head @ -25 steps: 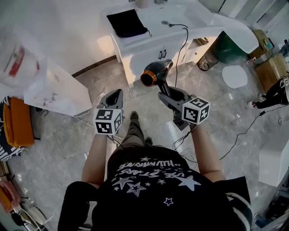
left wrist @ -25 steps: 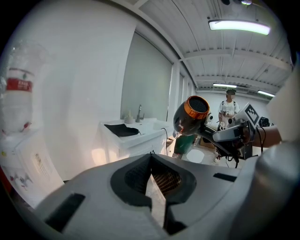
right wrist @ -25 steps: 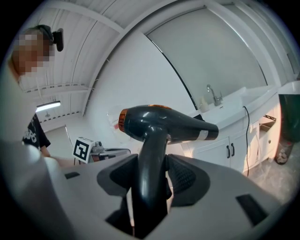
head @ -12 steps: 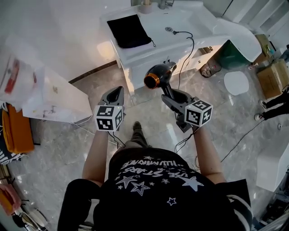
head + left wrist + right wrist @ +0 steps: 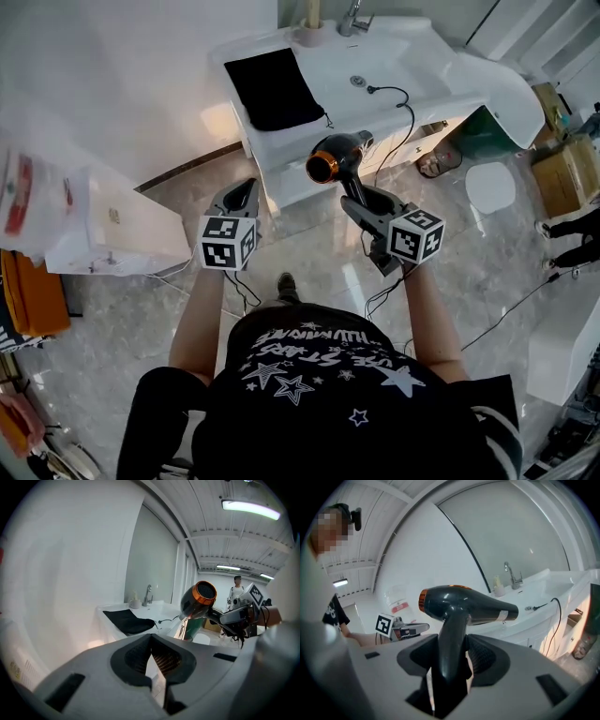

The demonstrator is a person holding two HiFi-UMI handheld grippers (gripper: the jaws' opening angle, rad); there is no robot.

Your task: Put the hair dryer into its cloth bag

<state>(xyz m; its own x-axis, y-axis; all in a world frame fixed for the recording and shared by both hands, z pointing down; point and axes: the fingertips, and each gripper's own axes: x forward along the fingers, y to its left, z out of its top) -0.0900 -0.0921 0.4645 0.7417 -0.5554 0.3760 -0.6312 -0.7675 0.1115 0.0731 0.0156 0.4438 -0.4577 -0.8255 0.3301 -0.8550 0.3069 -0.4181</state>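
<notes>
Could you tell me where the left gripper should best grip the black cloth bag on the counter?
Probably pinch the near edge of the cloth bag by its drawstring corner, coming from the front of the counter. It lies flat, so only an edge offers the left gripper a bite.

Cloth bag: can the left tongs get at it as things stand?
Probably yes. The cloth bag lies bare on the counter ahead of the left tongs, which are shut and empty; the hair dryer in the right tongs hangs off to the side.
</notes>
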